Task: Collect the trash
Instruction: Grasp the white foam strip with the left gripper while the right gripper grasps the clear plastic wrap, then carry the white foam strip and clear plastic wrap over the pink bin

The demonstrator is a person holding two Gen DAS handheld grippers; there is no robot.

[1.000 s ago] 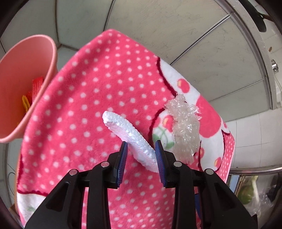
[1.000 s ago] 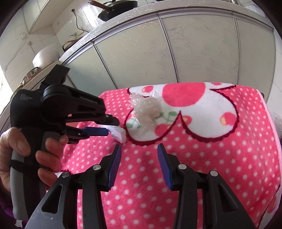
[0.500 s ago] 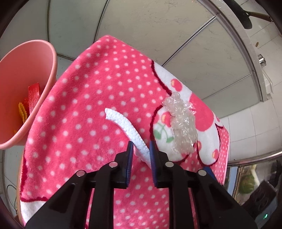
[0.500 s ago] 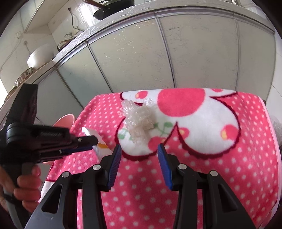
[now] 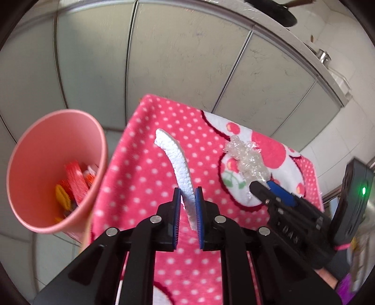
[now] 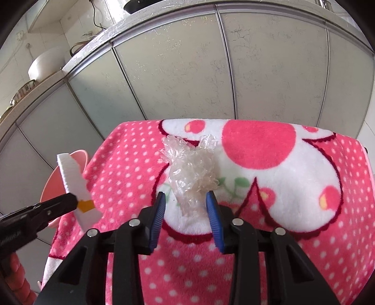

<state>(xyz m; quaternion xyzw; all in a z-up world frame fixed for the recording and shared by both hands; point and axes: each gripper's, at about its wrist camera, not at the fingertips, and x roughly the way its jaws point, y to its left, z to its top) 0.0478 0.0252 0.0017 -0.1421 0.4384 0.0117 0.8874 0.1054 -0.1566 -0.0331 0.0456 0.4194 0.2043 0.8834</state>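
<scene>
My left gripper (image 5: 187,196) is shut on a curved white foam strip (image 5: 174,159) and holds it lifted above the pink polka-dot blanket (image 5: 145,178); the strip also shows in the right wrist view (image 6: 70,178). A pink bin (image 5: 56,173) with red and orange trash inside stands to the left. A crumpled clear plastic wrap (image 6: 192,173) lies on the blanket's white patch. My right gripper (image 6: 186,201) is open, its fingers on either side of the wrap's near end. It also shows in the left wrist view (image 5: 264,185), beside the wrap (image 5: 246,159).
Grey-white cabinet doors (image 6: 187,70) stand behind the blanket, under a countertop with a pan (image 5: 271,9) and pots (image 6: 44,63). The blanket drops off at its left edge beside the bin (image 6: 56,185).
My left gripper closed on the foam strip and lifted it up and toward the bin. My right gripper moved forward until its open fingers straddle the plastic wrap.
</scene>
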